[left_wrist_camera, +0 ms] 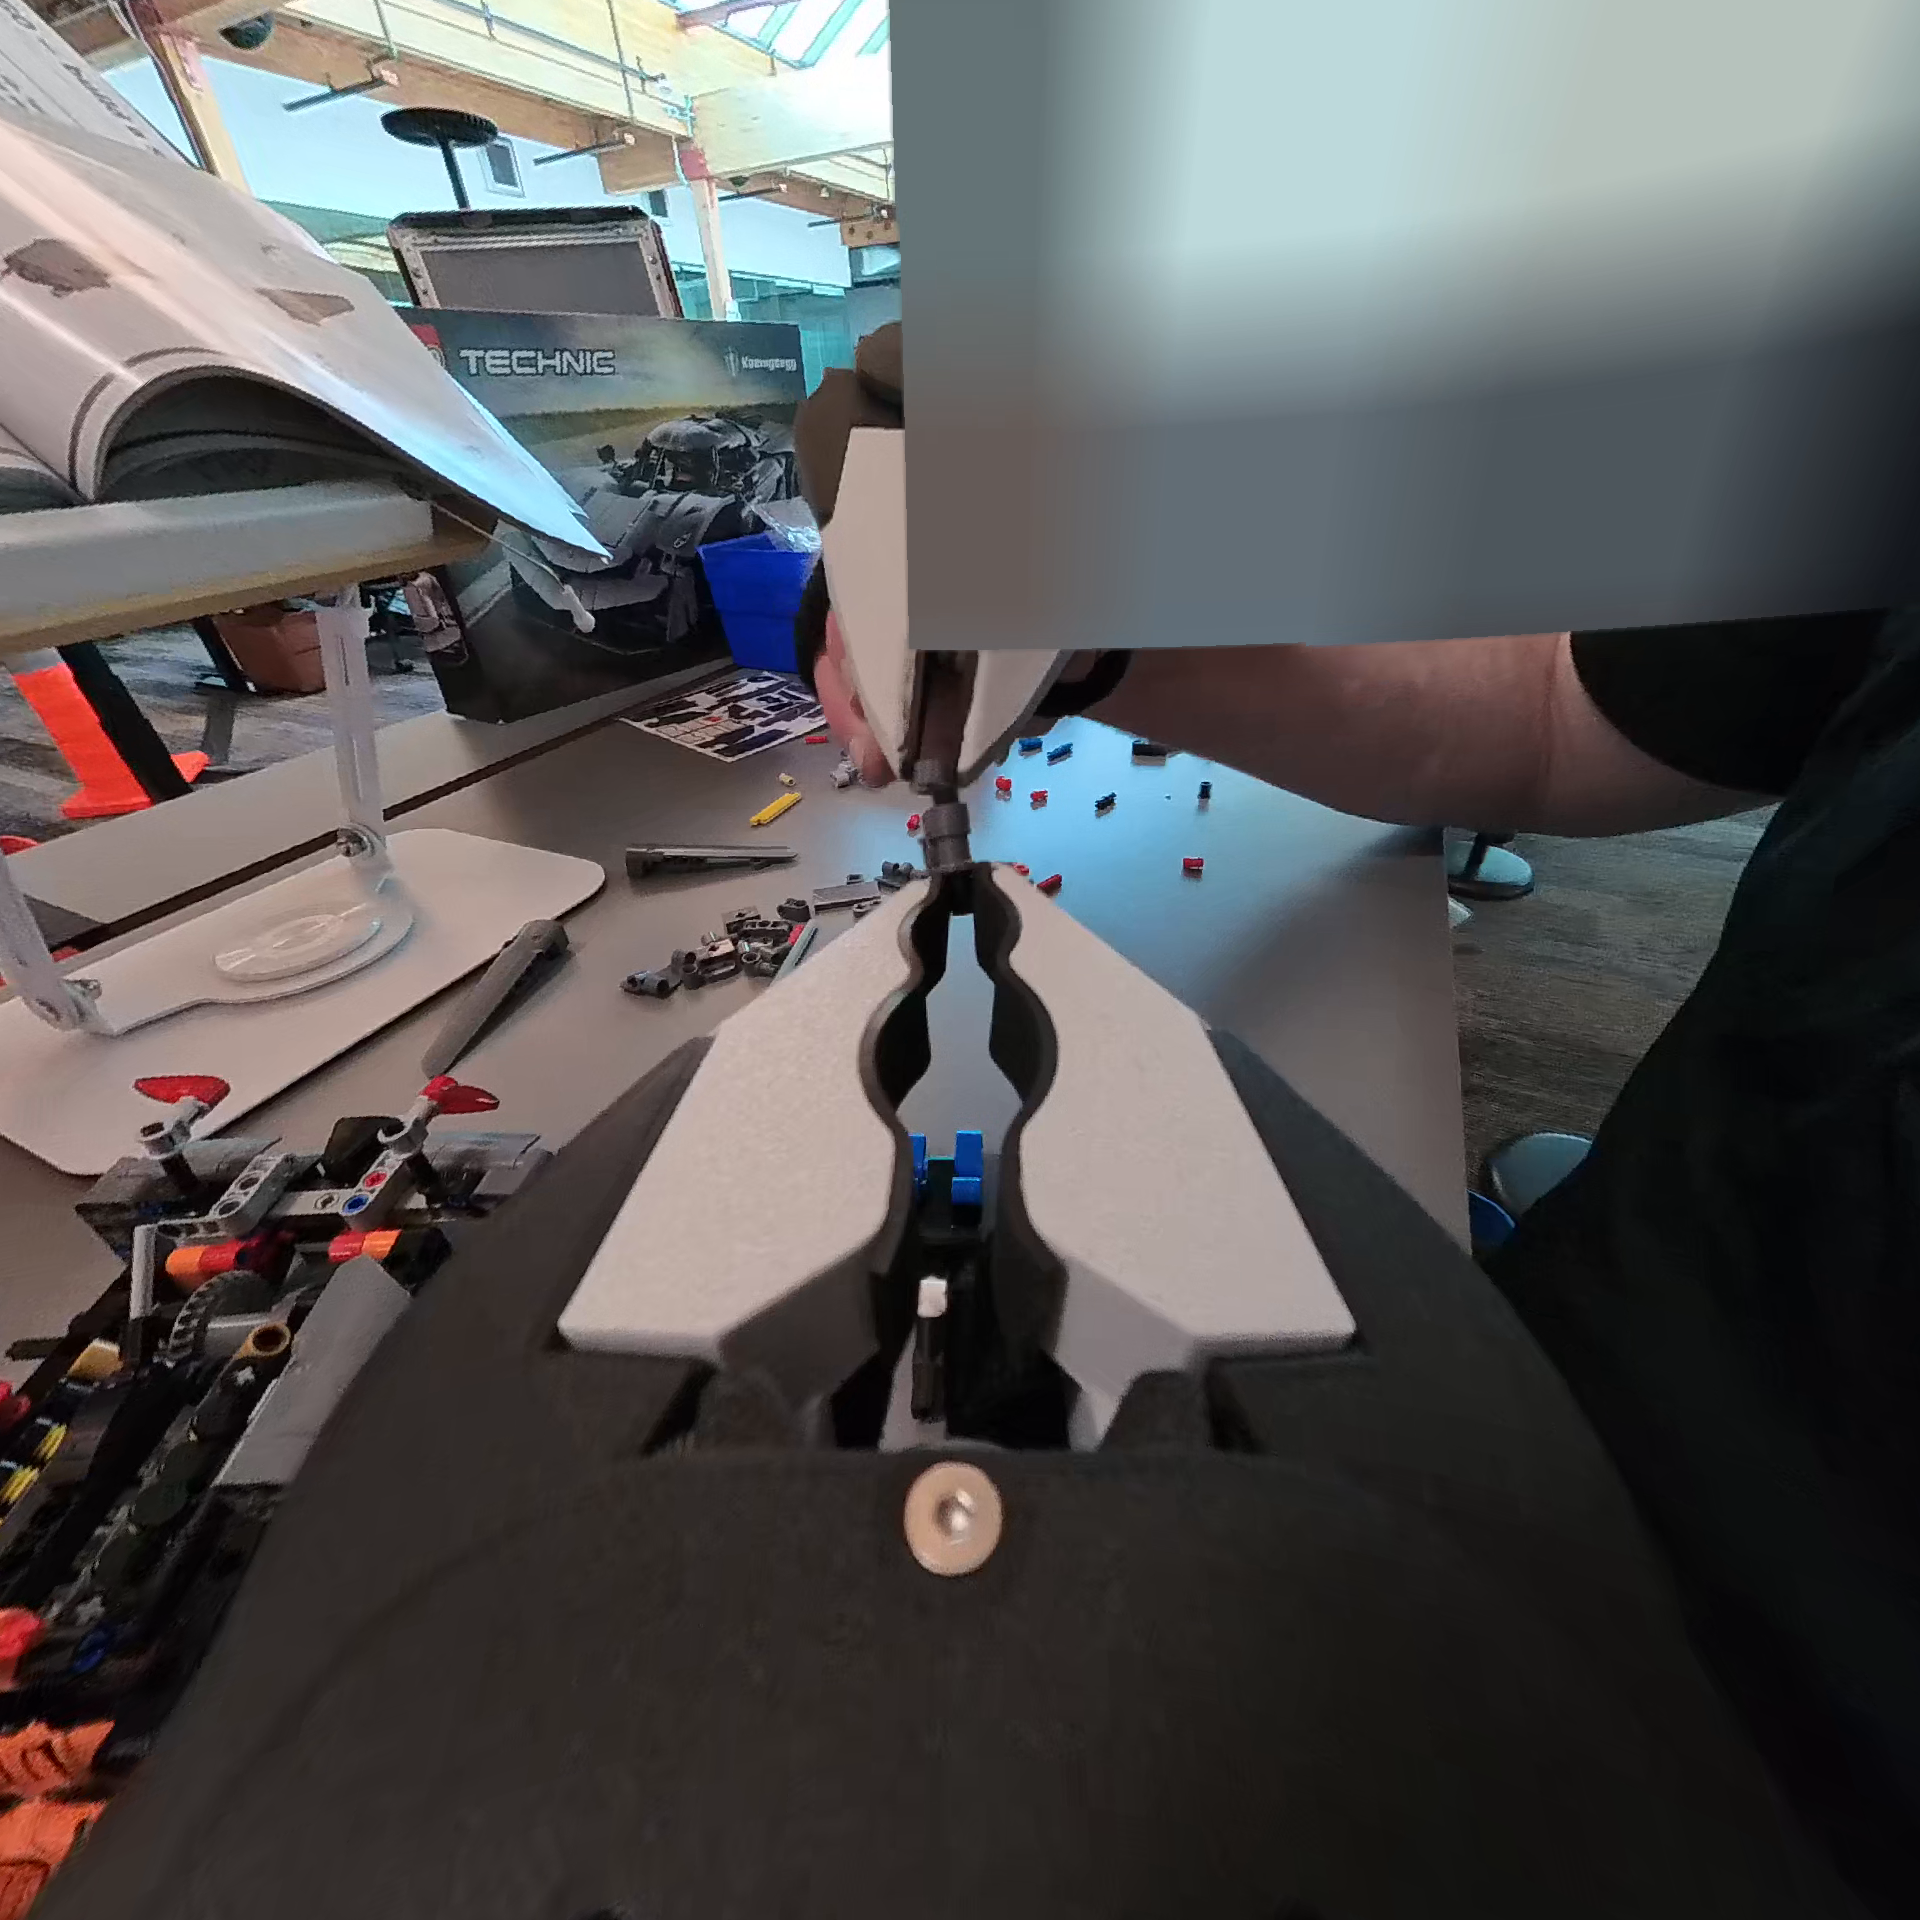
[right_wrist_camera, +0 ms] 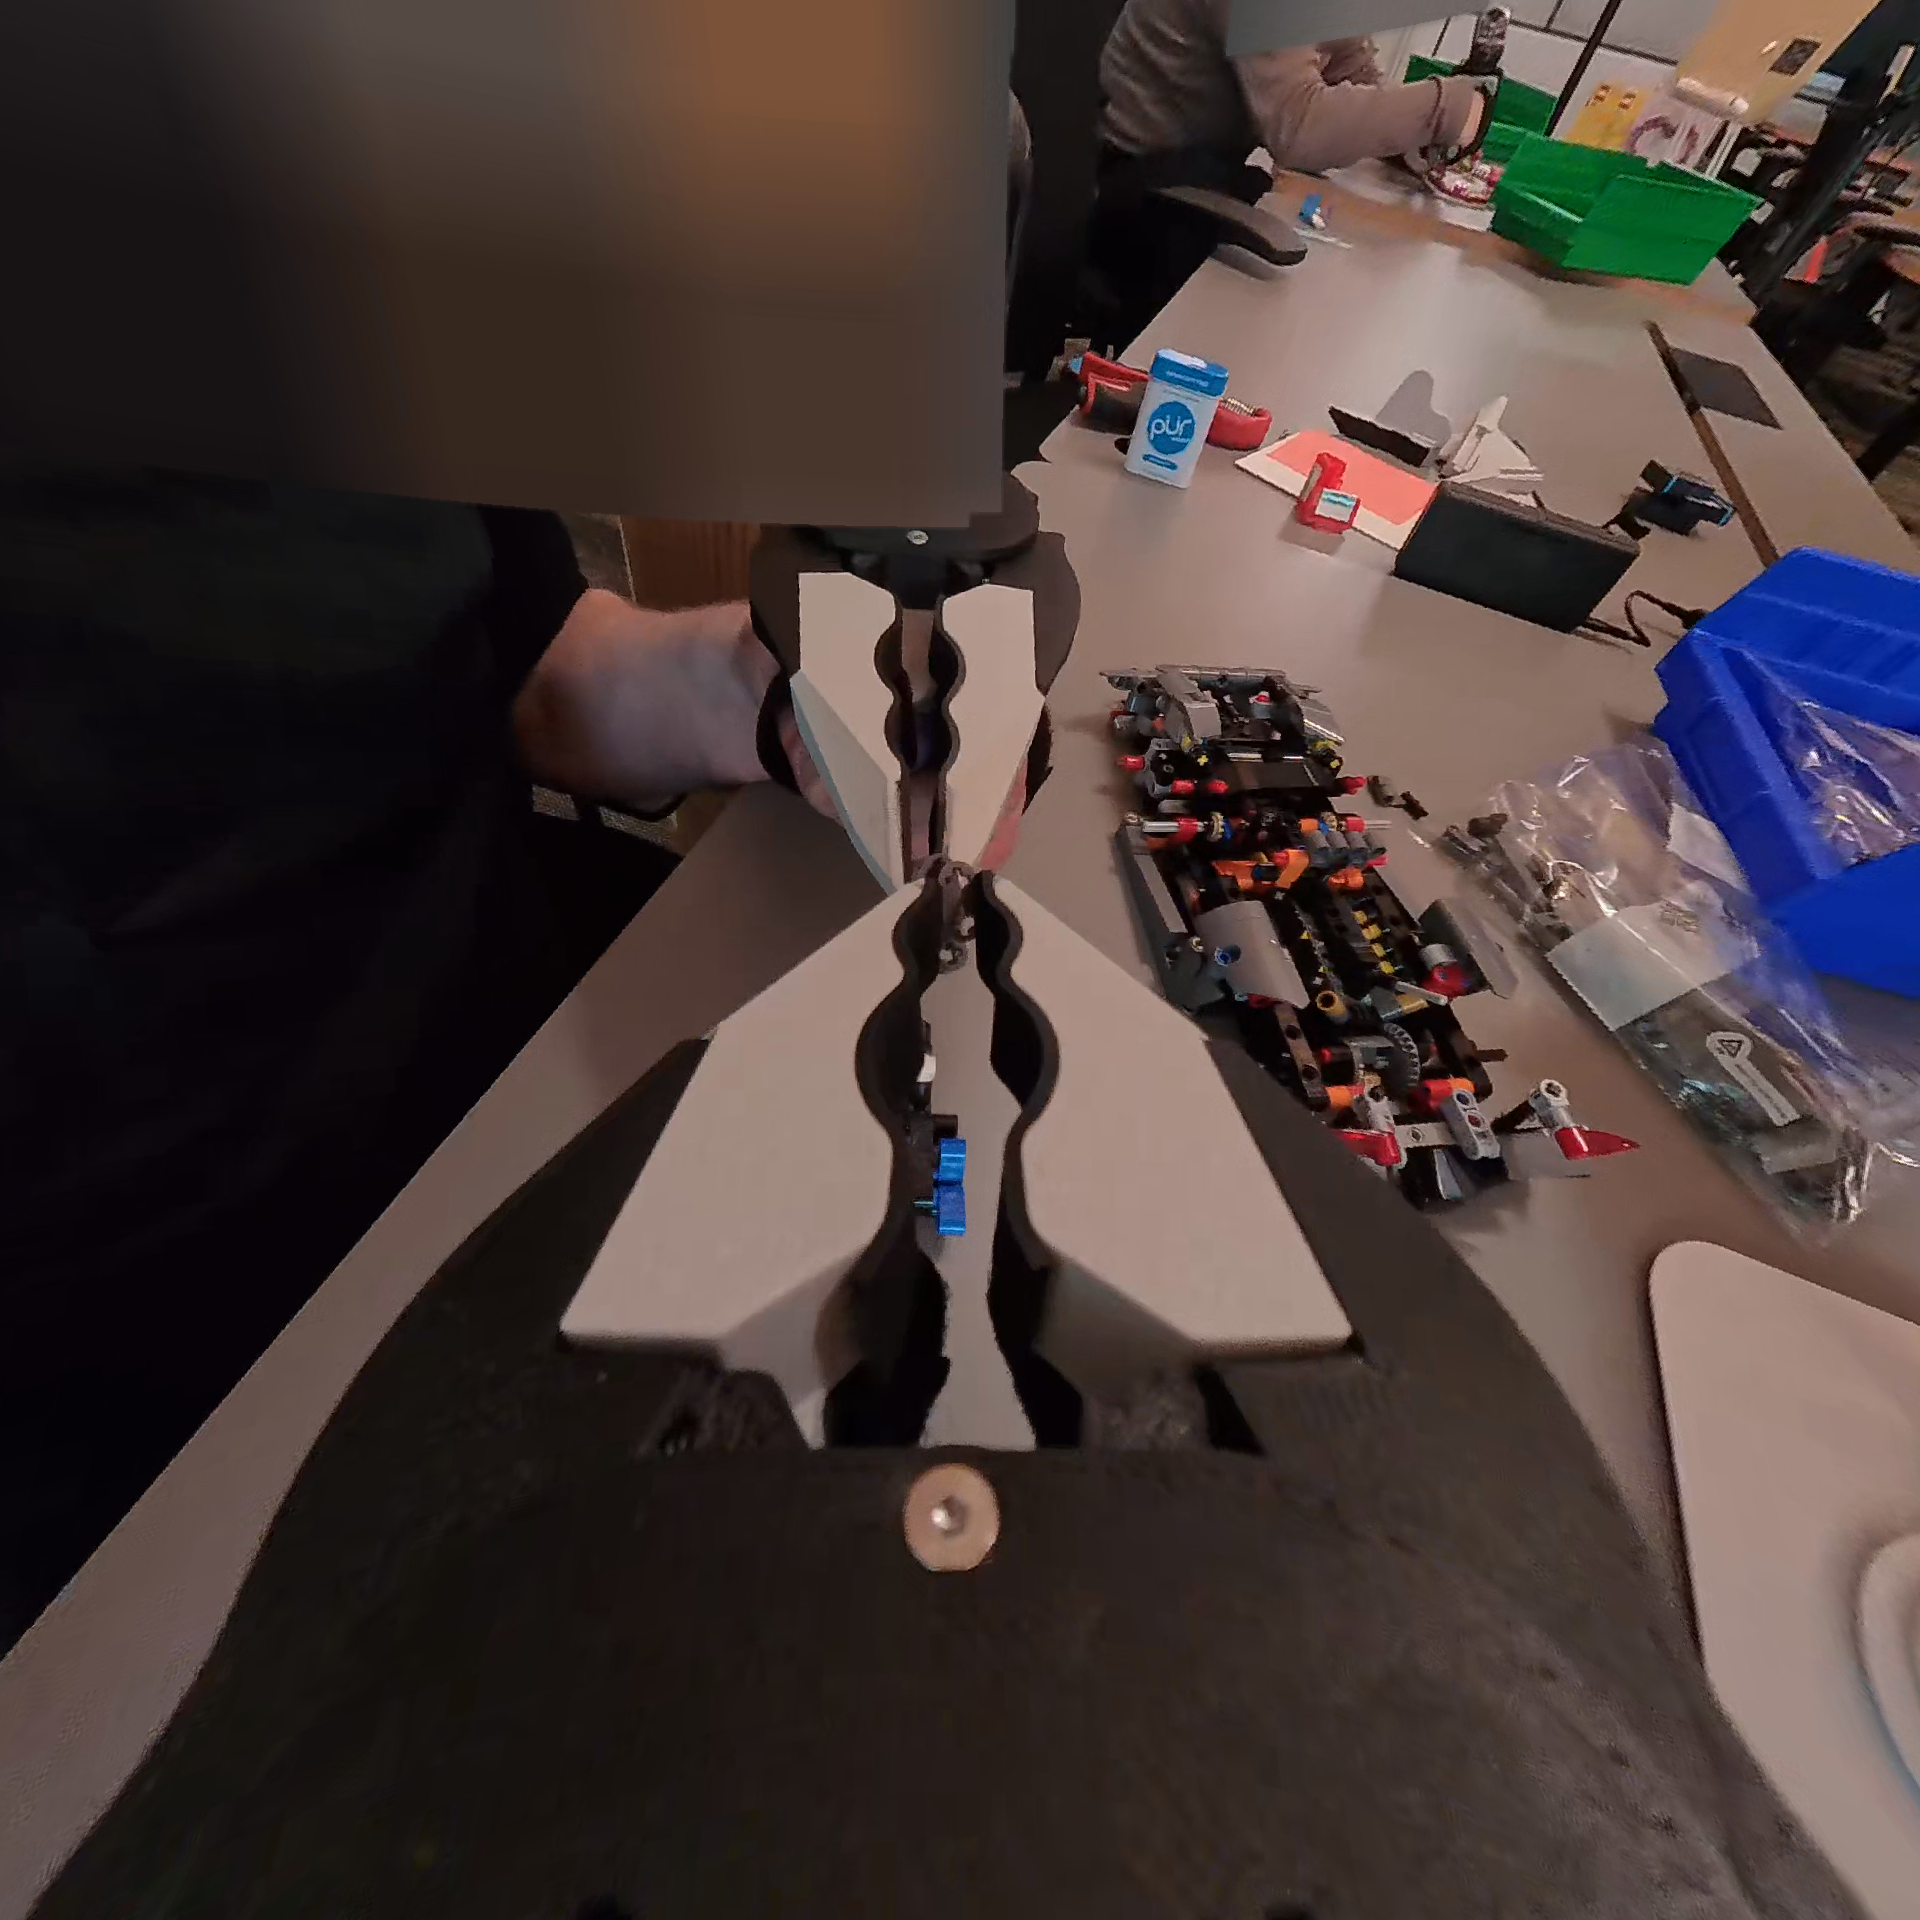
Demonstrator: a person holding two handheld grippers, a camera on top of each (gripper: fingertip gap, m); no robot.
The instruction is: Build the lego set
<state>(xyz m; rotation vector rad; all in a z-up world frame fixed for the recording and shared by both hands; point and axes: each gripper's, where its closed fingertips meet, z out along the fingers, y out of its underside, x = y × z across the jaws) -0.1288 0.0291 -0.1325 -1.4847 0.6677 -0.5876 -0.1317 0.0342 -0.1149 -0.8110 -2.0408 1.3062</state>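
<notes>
Nearest the lens in the left wrist view, the left hand-held gripper (left_wrist_camera: 951, 883) has its fingers pressed together at the tips, pinching the lower end of a small dark grey connector piece (left_wrist_camera: 948, 831). Facing it tip to tip, the right hand-held gripper (left_wrist_camera: 935, 764) pinches the upper end of that same small stack, so the 2 tools meet above the counter (left_wrist_camera: 1299, 935). I judge they are held nose to nose like this so 1 can brace the part while the other pushes or twists a tiny element onto it. Whether the 2 bits are already fully seated is too small to tell.

On the near left lies the partly built car chassis (left_wrist_camera: 218, 1299), apart from both tools and waiting for the sub-assembly. Loose pins and connectors (left_wrist_camera: 727, 951) are scattered farther out, within reach. An open instruction booklet (left_wrist_camera: 208, 343) sits raised on a stand (left_wrist_camera: 312, 935) at far left, tilted, presumably for reading while working.
</notes>
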